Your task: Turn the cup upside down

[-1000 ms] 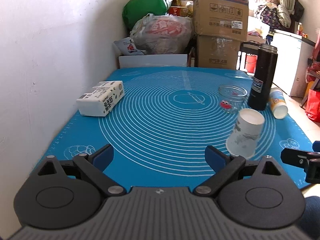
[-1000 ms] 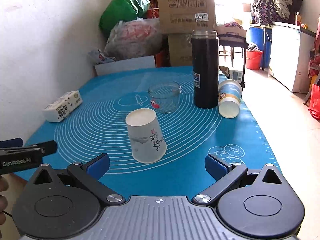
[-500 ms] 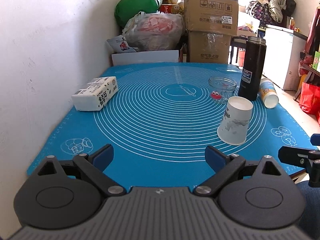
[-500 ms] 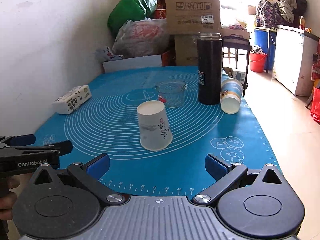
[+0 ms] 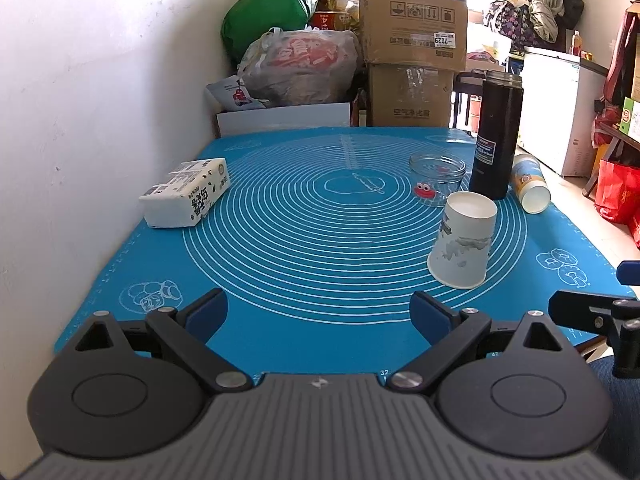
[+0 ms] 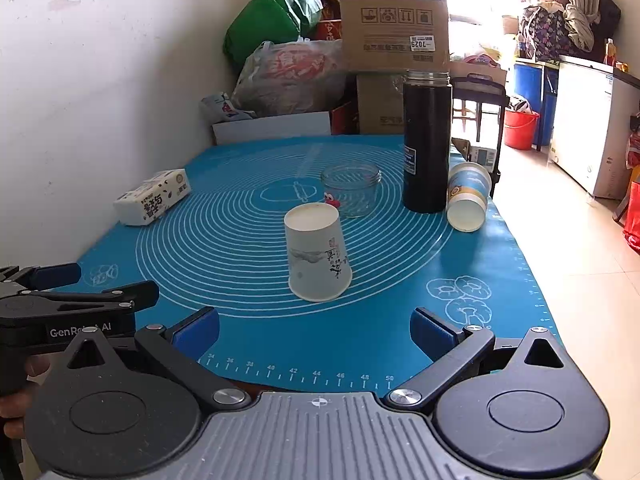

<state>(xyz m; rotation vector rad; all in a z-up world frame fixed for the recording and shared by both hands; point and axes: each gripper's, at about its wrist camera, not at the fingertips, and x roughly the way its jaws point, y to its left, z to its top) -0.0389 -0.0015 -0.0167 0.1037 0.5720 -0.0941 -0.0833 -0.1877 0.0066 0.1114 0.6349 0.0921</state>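
Paper cup (image 5: 463,243) stands inverted on blue mat (image 5: 304,240), beyond spread left tongs (image 5: 318,314).

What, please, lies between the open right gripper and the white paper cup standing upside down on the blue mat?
Only bare blue silicone mat separates the right gripper from the upside-down white paper cup; the right wrist view shows it clearly.

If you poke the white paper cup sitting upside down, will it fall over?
Probably not easily: the white paper cup rests on its wide rim on the blue mat. It looks thin and light, so it would likely slide, and squeezing might crumple it.
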